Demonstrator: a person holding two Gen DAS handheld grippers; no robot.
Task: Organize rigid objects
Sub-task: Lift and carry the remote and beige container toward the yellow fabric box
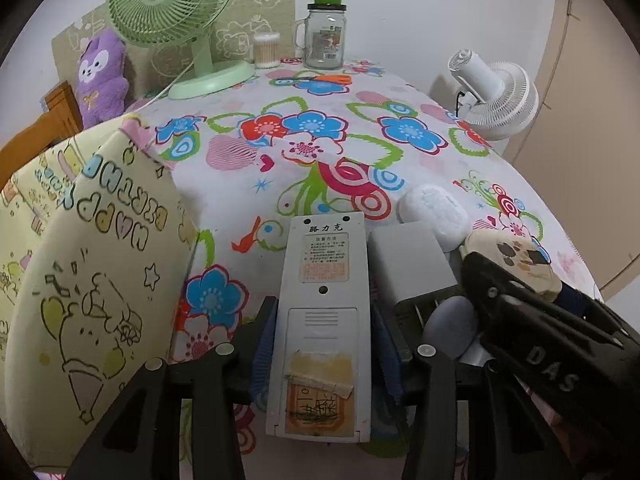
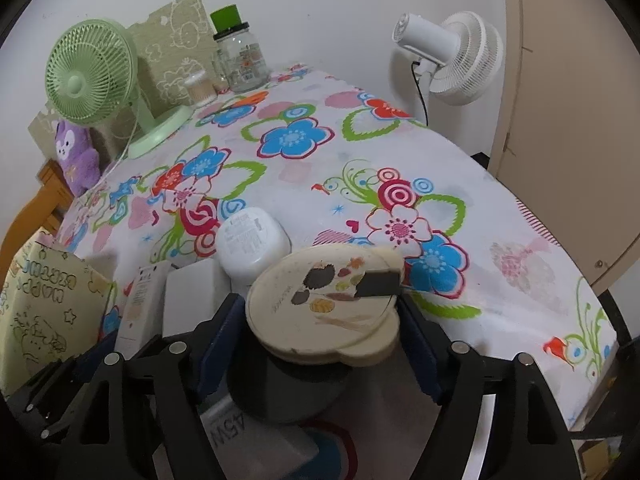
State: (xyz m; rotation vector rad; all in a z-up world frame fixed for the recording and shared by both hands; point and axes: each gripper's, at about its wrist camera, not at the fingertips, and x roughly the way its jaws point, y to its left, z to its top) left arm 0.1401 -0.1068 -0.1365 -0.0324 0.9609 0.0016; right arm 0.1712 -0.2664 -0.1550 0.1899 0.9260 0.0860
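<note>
My left gripper (image 1: 322,344) is shut on a grey-white remote control (image 1: 320,320), held back side up with a label and a taped patch. My right gripper (image 2: 320,320) is shut on a cream bear-shaped case (image 2: 320,308) with a leaf picture; the case also shows in the left wrist view (image 1: 512,260). A white oval case (image 2: 252,240) lies on the flowered tablecloth (image 2: 320,160) just beyond it, next to a grey box (image 1: 408,264). The remote shows at the left of the right wrist view (image 2: 142,300).
A yellow printed box (image 1: 92,280) stands close on the left. At the far end stand a green fan (image 1: 172,8), a cotton swab jar (image 1: 266,50) and a glass mug jar (image 1: 326,36). A white fan (image 2: 452,56) stands past the right edge.
</note>
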